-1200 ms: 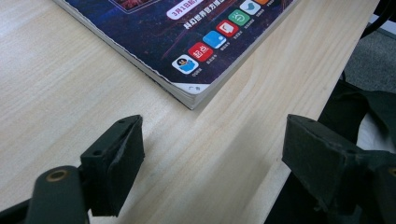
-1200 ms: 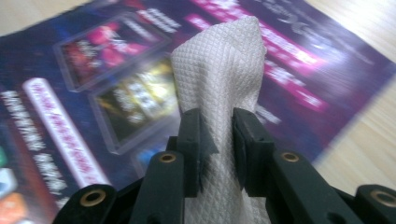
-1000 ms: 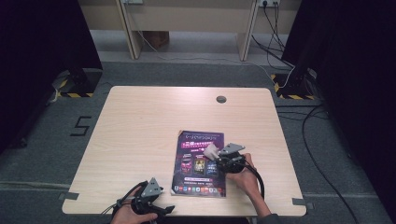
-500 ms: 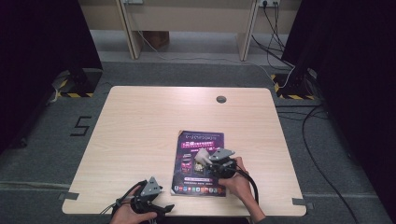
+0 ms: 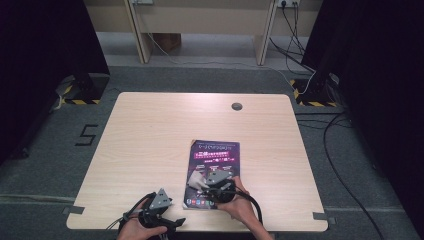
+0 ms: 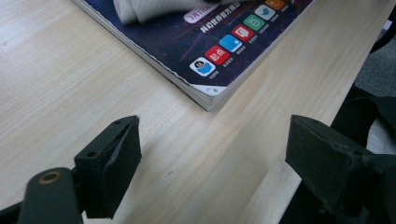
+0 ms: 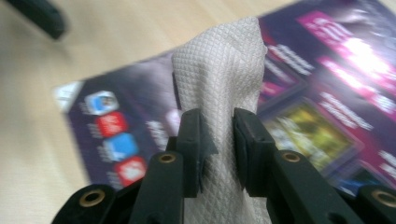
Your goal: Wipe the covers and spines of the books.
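Observation:
A purple magazine [image 5: 215,157] lies flat on the wooden table [image 5: 150,130], near its front edge. My right gripper [image 5: 205,182] hovers over the magazine's near half, shut on a pale quilted cloth [image 5: 199,181]. The right gripper view has the cloth [image 7: 219,60] pinched between the jaws of the right gripper [image 7: 217,149], its free end hanging over the magazine [image 7: 322,98]. My left gripper [image 5: 175,222] rests at the table's front edge, left of the magazine. In its own view the left gripper [image 6: 210,158] stands open over bare wood, the magazine's corner [image 6: 210,88] just ahead and the cloth [image 6: 140,9] beyond.
A round cable hole [image 5: 236,106] sits near the table's far edge. The front edge of the table [image 6: 299,154] runs close under the left gripper's right jaw. Cables [image 5: 345,165] trail on the grey floor to the right, and dark curtains stand on both sides.
My right gripper has slid with the cloth across the magazine, leftward and toward the near edge. The left gripper has stayed put.

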### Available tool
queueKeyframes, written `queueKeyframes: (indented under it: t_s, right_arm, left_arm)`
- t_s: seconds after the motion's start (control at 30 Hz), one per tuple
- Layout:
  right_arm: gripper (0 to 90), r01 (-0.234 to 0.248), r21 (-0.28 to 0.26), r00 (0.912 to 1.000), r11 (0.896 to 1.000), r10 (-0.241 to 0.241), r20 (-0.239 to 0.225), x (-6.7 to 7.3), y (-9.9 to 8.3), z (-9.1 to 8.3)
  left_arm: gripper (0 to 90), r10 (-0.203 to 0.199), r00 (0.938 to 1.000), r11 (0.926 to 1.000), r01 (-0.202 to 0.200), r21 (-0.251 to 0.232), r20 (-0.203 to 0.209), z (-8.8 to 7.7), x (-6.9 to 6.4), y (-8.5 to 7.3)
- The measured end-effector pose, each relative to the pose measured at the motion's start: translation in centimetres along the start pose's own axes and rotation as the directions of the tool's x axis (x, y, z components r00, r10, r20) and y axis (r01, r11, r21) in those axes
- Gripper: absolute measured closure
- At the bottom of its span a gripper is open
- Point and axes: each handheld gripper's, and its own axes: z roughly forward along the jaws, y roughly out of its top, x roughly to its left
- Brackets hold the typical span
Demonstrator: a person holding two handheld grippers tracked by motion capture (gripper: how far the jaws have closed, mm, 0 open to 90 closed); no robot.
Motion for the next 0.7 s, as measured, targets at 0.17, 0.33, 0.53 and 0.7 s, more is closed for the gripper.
queueKeyframes:
  t_s: [0.17,0.33,0.53,0.7]
  right_arm:
    - [73.4,0.037,-0.007,0.9986,0.999,-0.037,-0.039,1.9,0.5,0.4]
    - [73.1,0.064,-0.018,0.9948,0.998,-0.066,-0.078,3.2,0.7,0.6]
    - [73.0,0.086,-0.024,0.9901,0.996,-0.088,-0.109,4.3,0.9,0.7]
    - [74.1,0.084,-0.023,0.9893,0.996,-0.086,-0.118,4.1,1.0,0.8]
  left_arm:
    - [16.9,0.005,1.0,1.0,-0.005,0.0,-0.002,-0.1,-0.1,0.0]
    - [16.9,0.001,0.9999,1.0,-0.001,-0.001,-0.011,-0.4,0.1,0.0]
    - [16.6,-0.013,0.9997,0.9999,0.013,-0.003,-0.02,-0.8,0.6,-0.3]
    - [16.4,-0.019,0.9994,0.9998,0.019,0.0,-0.029,-1.1,0.8,-0.5]
